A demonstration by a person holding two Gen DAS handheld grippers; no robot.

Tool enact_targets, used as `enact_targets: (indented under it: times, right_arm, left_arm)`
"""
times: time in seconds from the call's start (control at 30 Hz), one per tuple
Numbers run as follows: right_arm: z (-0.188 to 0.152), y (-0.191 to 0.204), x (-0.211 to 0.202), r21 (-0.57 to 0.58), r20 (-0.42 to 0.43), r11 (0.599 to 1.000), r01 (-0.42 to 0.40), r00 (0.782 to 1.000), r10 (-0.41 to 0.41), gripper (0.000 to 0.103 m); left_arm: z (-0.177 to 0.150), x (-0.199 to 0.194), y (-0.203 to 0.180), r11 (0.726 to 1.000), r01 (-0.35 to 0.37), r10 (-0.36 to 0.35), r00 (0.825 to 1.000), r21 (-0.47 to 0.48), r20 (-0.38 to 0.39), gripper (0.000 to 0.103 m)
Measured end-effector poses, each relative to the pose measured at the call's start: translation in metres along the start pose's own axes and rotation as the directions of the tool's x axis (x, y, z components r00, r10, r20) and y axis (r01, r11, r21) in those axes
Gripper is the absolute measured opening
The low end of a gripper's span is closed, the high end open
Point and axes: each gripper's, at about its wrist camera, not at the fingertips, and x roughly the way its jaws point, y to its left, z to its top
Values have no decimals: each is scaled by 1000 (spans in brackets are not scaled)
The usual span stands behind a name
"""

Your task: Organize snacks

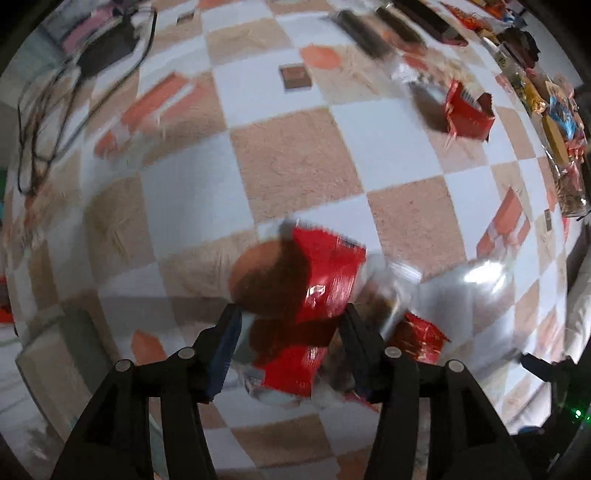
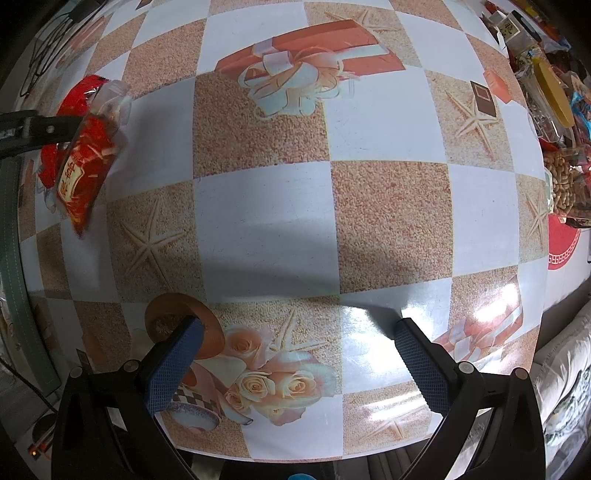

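My left gripper (image 1: pixel 290 321) is shut on a red snack packet (image 1: pixel 317 291) with a clear edge, holding it above the checkered tablecloth (image 1: pixel 295 155). The view is blurred. The same packet (image 2: pixel 86 162) shows at the far left of the right wrist view, hanging from the left gripper's black fingers (image 2: pixel 44 127). A second red packet (image 1: pixel 467 112) lies on the table at the upper right. My right gripper (image 2: pixel 299 354) is open and empty, low over the near part of the table (image 2: pixel 266 221).
A pile of mixed snack bags (image 1: pixel 554 122) runs along the table's right edge; it also shows in the right wrist view (image 2: pixel 561 122). Dark long packets (image 1: pixel 373 33) lie at the far side. Black cables (image 1: pixel 48 122) lie at the far left.
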Motion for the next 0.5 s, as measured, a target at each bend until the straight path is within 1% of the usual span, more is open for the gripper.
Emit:
enact_targets:
  times: [0.07, 0.1, 0.13, 0.17, 0.2, 0.23, 0.3, 0.47, 0.5]
  right_arm:
    - [1, -1, 0, 0, -1, 1000, 0, 1000, 0, 103]
    - [1, -1, 0, 0, 0, 1000, 0, 1000, 0, 103]
    - [1, -1, 0, 0, 3, 1000, 0, 1000, 0, 103]
    - [1, -1, 0, 0, 6, 1000, 0, 1000, 0, 103]
    - [2, -1, -1, -1, 8, 1000, 0, 1000, 0, 103]
    - [2, -1, -1, 0, 12, 1000, 0, 1000, 0, 103]
    - [2, -1, -1, 2, 20, 1000, 1, 1000, -1, 103]
    - [5, -2, 0, 2, 17, 1000, 0, 1000, 0, 103]
    - [4, -2, -1, 3, 11, 1000, 0, 1000, 0, 103]
  left_arm:
    - [1, 1, -1, 1000, -5, 5, 1000, -3, 0, 57]
    - [0, -1, 0, 1000, -5, 5, 1000, -7, 3, 51]
    - [0, -1, -1, 1000, -4, 4, 1000, -7, 9, 42]
    - [-1, -2, -2, 1000, -3, 3, 1000, 1, 12, 37]
    - [-1, -4, -6, 1000, -1, 1, 1000, 6, 11, 28]
    - [-5, -5, -5, 1000, -2, 2, 1000, 14, 7, 25]
    - [-14, -9, -9, 1000, -3, 4, 1000, 12, -9, 25]
    - [-68, -8, 0, 999, -2, -1, 998, -43, -62, 25]
    - [-74, -7, 1, 998, -2, -1, 998, -55, -70, 25]
